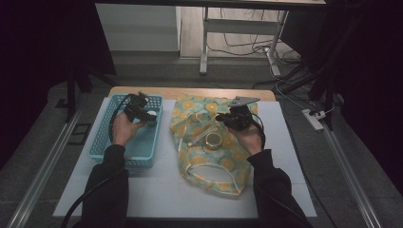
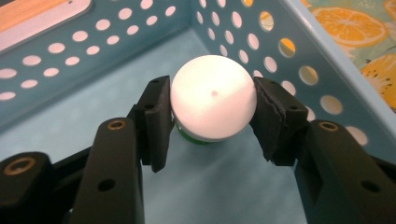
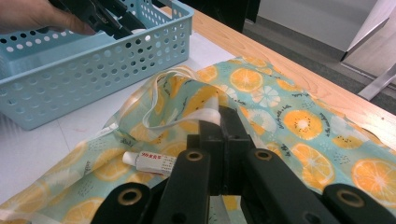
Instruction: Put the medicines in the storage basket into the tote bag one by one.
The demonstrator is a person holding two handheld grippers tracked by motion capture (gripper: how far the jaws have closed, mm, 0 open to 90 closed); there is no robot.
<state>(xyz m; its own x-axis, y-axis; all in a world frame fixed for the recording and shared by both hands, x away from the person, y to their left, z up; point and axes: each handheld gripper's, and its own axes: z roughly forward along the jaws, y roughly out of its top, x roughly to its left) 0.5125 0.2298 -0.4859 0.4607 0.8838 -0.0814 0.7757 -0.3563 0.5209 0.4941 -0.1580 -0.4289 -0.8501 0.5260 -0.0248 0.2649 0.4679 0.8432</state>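
White-capped green bottle (image 2: pixel 213 98), upright inside blue perforated basket (image 2: pixel 116 42), near its corner

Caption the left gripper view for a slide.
Left claw closes on a white-capped bottle inside the blue perforated basket, orange-print cloth beyond its wall.

The desk (image 1: pixel 157 190) is seen from above and in front, at a distance, facing forward and down. The blue basket (image 2: pixel 93 42) is viewed from close inside by the left gripper view. From beside the basket (image 3: pixel 70 79), the right gripper view looks low across the orange-print cloth (image 3: pixel 299 126); basket and cloth are shared.
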